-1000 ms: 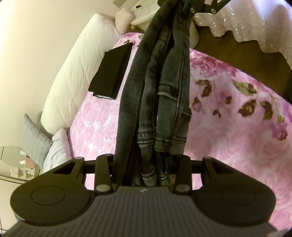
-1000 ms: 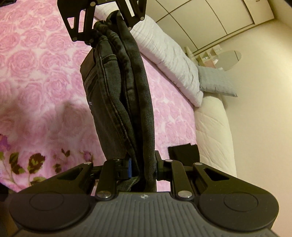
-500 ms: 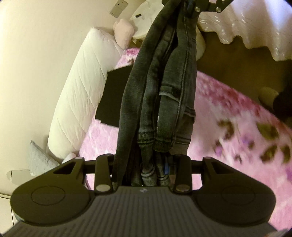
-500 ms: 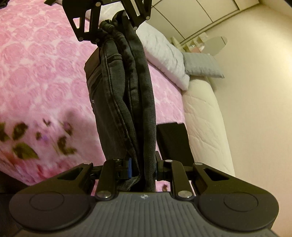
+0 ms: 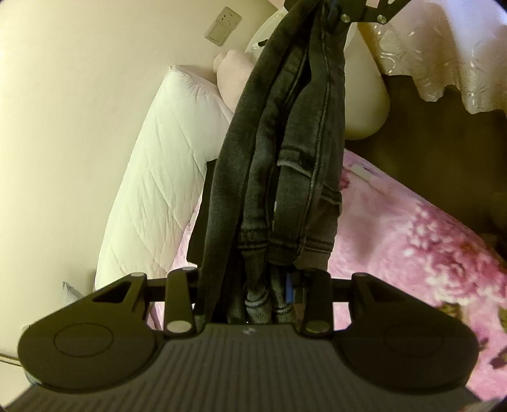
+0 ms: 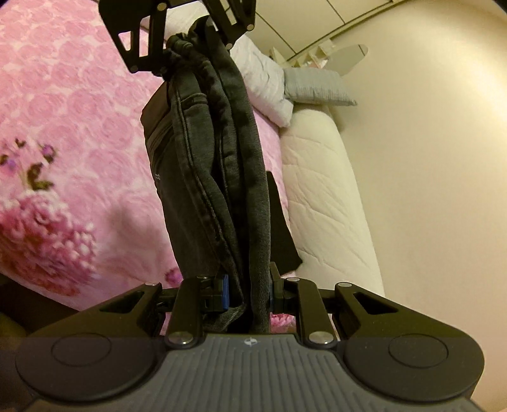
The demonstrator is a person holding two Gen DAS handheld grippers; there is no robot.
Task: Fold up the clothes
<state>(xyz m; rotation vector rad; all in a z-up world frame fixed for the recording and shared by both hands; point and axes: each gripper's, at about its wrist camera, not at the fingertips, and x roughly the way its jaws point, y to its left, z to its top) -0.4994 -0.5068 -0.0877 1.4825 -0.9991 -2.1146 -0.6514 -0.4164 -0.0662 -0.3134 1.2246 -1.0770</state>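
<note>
A pair of dark grey jeans (image 5: pixel 285 164) is bunched lengthwise and held stretched in the air between my two grippers above the pink floral bed. My left gripper (image 5: pixel 250 298) is shut on one end of the jeans. My right gripper (image 6: pixel 247 294) is shut on the other end of the jeans (image 6: pixel 221 177). Each gripper shows at the top of the other's view: the right gripper (image 5: pixel 342 9) in the left wrist view, the left gripper (image 6: pixel 187 41) in the right wrist view. A folded black garment (image 6: pixel 282 228) lies on the bed beside the white quilt.
The pink rose-patterned bedspread (image 6: pixel 69 114) lies below. A rolled white quilt (image 5: pixel 164 177) runs along the wall. Grey and white pillows (image 6: pixel 310 88) sit at the bed's head. A round white table (image 5: pixel 364 104) and dark floor (image 5: pixel 427 152) lie past the bed's edge.
Both grippers have carried the jeans toward the quilt side and edge of the bed and tilted; the wall and floor fill more of both views. The grip is unchanged.
</note>
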